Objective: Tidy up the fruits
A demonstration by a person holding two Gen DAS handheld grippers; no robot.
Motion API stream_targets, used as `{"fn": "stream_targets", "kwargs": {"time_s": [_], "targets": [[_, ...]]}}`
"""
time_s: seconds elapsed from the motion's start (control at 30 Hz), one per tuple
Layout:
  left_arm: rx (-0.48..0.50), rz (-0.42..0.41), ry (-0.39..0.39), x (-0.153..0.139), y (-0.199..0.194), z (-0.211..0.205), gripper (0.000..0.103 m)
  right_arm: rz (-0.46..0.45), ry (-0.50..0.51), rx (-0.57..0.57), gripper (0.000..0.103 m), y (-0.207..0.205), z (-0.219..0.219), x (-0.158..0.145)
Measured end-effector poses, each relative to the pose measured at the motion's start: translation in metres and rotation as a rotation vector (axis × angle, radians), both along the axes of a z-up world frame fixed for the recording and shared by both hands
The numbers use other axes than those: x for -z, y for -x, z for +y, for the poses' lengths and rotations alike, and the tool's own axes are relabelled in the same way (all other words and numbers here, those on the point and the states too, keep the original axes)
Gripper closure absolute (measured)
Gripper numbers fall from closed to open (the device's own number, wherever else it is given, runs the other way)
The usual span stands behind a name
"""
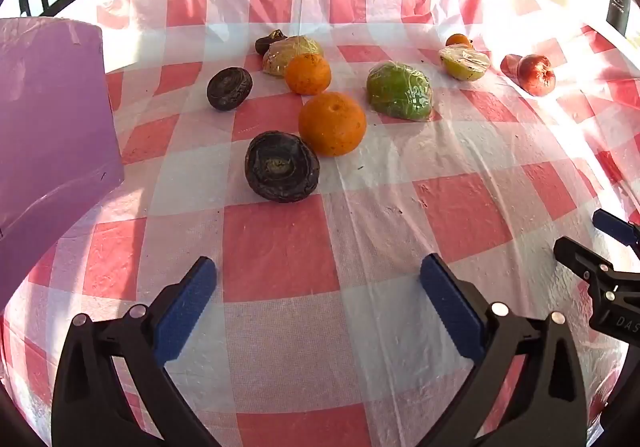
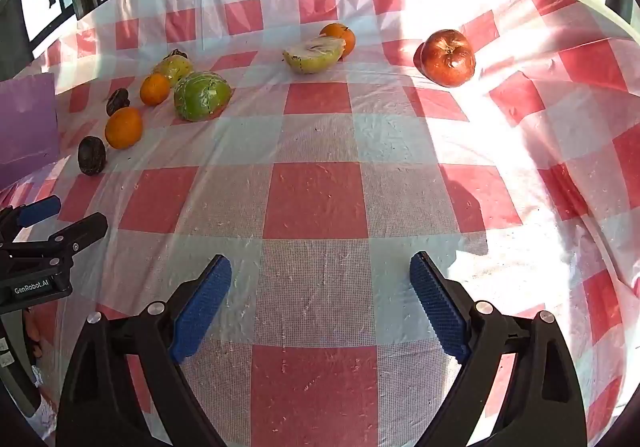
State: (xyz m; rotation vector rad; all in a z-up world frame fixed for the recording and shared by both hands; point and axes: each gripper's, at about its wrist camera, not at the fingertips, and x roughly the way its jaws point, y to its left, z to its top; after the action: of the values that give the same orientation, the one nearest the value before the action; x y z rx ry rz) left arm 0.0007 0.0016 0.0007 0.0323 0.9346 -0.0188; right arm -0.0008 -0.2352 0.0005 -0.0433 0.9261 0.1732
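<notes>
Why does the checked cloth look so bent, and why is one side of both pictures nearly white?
Both wrist views use fisheye lenses, so the flat tablecloth bulges and its squares curve. In the left wrist view, sunlight washes out the upper right beyond the red apple. In the right wrist view, the same glare bleaches the cloth right of that apple; the near fingers stay sharp.

A glossy, wrinkled clear plastic sheet covers the red-and-white checked cloth (image 1: 280, 247) on the worktop, glaring white toward two o'clock. The green fruit (image 1: 400, 91) at twelve o'clock is wrapped in shiny, crinkled film, as are the yellowish fruit (image 1: 294, 53) behind the oranges and the cut half (image 1: 464, 63) at one o'clock. The nearest orange (image 1: 332, 124) has matt, finely dimpled peel. The dark fruit (image 1: 282, 171) beside it looks dull and shrivelled. The red fruit (image 2: 449, 57) has smooth, glossy skin. At nine o'clock stands a matt purple board (image 1: 52, 119). The left tongs (image 1: 318, 287) and right tongs (image 2: 320, 287) are matt black plastic with ribbed blue pads (image 1: 184, 311) and bright metal rivets (image 1: 500, 309).
</notes>
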Motion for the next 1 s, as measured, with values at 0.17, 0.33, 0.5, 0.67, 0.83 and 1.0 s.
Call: {"fn": "stream_targets", "kwargs": {"time_s": [0.17,0.33,0.5,0.67,0.83,1.0], "targets": [[0.001,-0.001,-0.004,-0.001,-0.001,0.000,0.001,0.000,-0.002,-0.002,0.015,0.002,0.004,0.001],[0.000,-0.007,-0.001,0.000,0.001,0.000,0.001,0.004,-0.011,0.004,0.015,-0.001,-0.003,0.000],[-0.001,-0.007,0.000,0.000,0.004,0.001,0.001,0.003,-0.012,0.003,0.015,0.000,-0.003,0.000],[0.000,0.000,-0.002,0.000,-0.001,0.000,0.001,0.004,-0.010,0.002,0.015,-0.001,-0.003,-0.001],[0.000,-0.001,-0.003,0.000,-0.001,-0.001,0.001,0.005,-0.009,0.001,0.015,-0.001,0.000,-0.003],[0.000,-0.001,-0.003,0.000,-0.001,-0.001,0.001,0.006,-0.011,0.000,0.015,-0.002,0.000,-0.003]]}}
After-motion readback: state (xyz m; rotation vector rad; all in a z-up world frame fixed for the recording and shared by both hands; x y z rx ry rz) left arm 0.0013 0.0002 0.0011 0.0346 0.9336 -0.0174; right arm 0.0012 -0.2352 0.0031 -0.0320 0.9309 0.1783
